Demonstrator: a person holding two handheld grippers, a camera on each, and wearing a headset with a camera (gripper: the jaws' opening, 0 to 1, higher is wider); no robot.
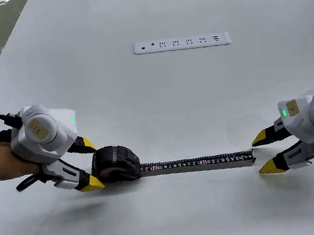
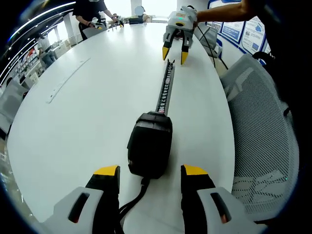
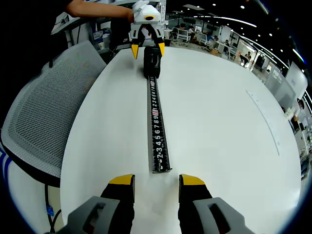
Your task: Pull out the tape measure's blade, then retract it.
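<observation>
Blade (image 1: 198, 163) lies extended — left gripper (image 1: 91, 164) and right gripper (image 1: 265, 152) gape, empty. Best: grip case (image 1: 115, 163) squarely, feed blade back slowly.

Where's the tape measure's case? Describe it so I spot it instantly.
On the white table, nearer than the white power strip, a dark numbered blade lies flat. Follow it to its left end, between the yellow tips of the left claw. The case is the lone chunky black block there.
</observation>
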